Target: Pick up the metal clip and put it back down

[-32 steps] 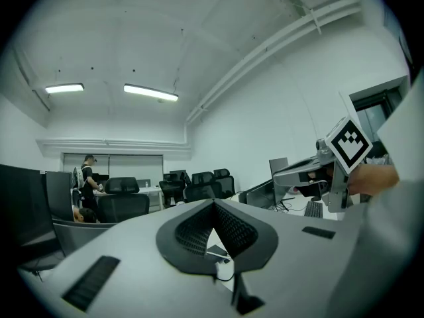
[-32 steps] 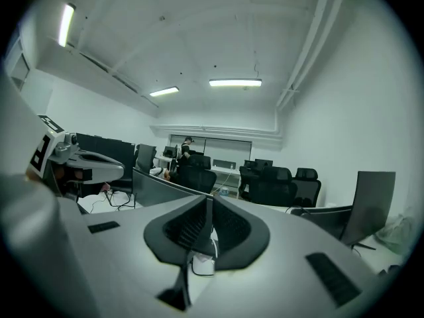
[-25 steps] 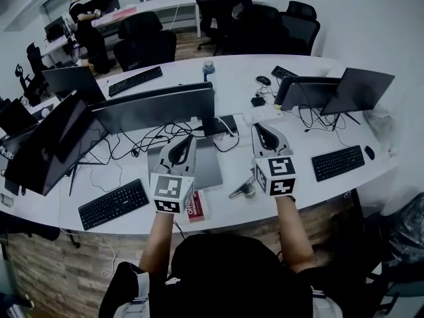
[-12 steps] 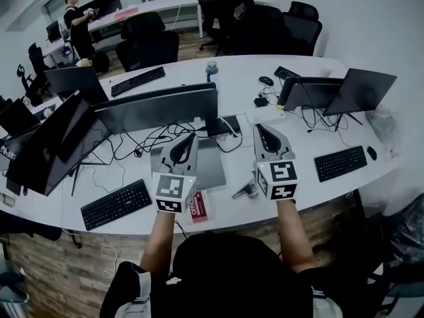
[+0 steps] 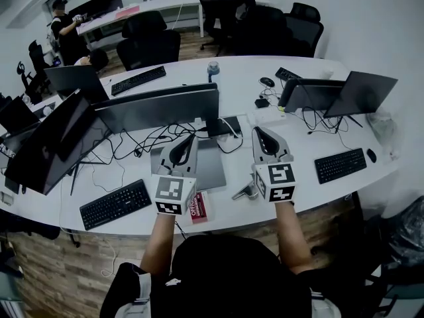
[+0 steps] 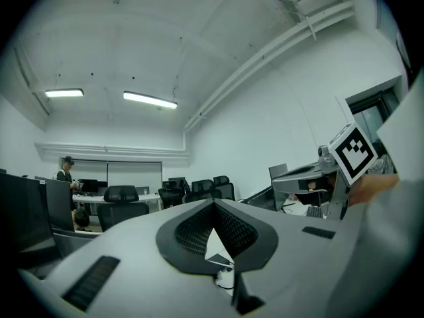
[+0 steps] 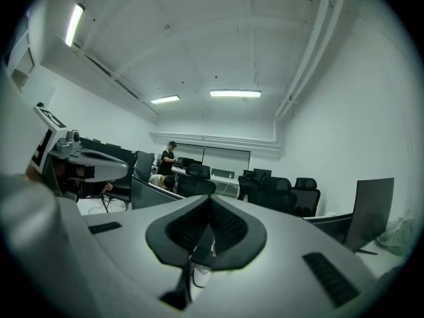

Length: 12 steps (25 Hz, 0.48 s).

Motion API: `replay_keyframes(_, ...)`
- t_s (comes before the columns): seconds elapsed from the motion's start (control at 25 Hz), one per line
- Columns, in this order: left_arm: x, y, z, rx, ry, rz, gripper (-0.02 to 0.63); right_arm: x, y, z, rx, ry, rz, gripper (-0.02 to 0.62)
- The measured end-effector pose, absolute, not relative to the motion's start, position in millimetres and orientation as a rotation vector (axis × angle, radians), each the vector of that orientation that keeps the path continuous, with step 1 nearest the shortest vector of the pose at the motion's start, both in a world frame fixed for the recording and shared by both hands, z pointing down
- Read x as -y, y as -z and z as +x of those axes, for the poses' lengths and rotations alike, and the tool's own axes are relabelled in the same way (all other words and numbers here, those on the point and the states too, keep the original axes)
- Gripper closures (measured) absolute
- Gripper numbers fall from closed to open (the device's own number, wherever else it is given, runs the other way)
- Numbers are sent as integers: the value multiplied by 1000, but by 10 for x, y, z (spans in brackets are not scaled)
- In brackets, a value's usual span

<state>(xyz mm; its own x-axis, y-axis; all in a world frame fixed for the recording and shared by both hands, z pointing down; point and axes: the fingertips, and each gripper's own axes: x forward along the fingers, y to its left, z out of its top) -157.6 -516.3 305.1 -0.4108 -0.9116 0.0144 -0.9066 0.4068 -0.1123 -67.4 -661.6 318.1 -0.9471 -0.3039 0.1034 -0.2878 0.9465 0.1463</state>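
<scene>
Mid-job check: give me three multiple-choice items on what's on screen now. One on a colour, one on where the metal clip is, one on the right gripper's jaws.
1. What colour is the flat packet by the left gripper?
A. Green
B. Red
C. Yellow

2. Where is the metal clip?
A. In the left gripper's jaws
B. In the right gripper's jaws
C. On the white desk, close beside the right gripper

3. How do the right gripper's jaws stand?
A. Together, with nothing held
B. Wide apart
C. Clamped on the metal clip

Answers: 1 B, the packet shows red in the head view. 2 C, the clip lies on the desk next to the right gripper's marker cube. 3 A, the right gripper view shows its jaws meeting with nothing between them.
</scene>
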Motion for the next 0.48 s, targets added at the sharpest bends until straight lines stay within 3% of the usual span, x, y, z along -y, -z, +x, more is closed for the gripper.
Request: replay_keyframes(0.48, 5124, -3048, -1553, -2641, 150, -1686, 594, 6578, -3217, -679, 2974, 209, 434, 571)
